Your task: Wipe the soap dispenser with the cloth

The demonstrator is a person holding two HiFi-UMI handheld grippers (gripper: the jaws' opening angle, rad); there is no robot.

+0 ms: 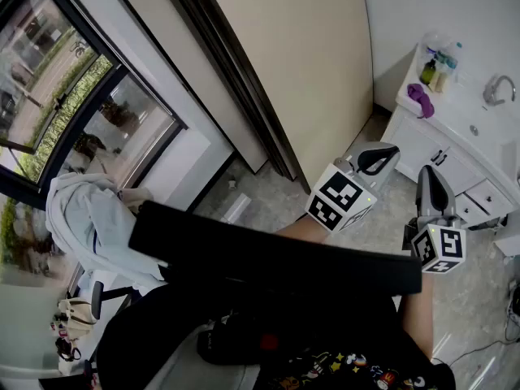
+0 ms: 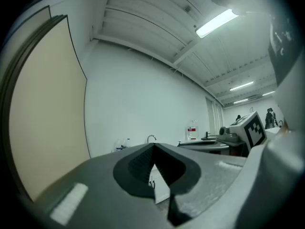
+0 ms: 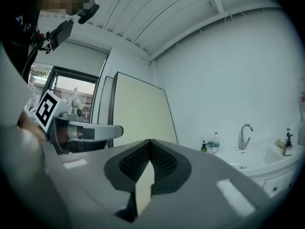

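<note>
Well short of the vanity (image 1: 465,104), the left gripper (image 1: 388,154) and right gripper (image 1: 428,177) are both pressed together, empty. The cloth (image 1: 420,98) lies on the vanity.

We hold the left gripper (image 1: 379,158) and right gripper (image 1: 430,177) side by side, well apart from the far white counter (image 1: 455,114). There, 1 purple cloth (image 1: 420,98) lies near bottles (image 1: 439,65), left of a faucet (image 1: 497,88).

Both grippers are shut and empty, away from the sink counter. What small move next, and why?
Probably step closer to the counter. The purple cloth lies on it beside the bottles, well out of reach; the left gripper and right gripper are shut on nothing, above the floor.
</note>
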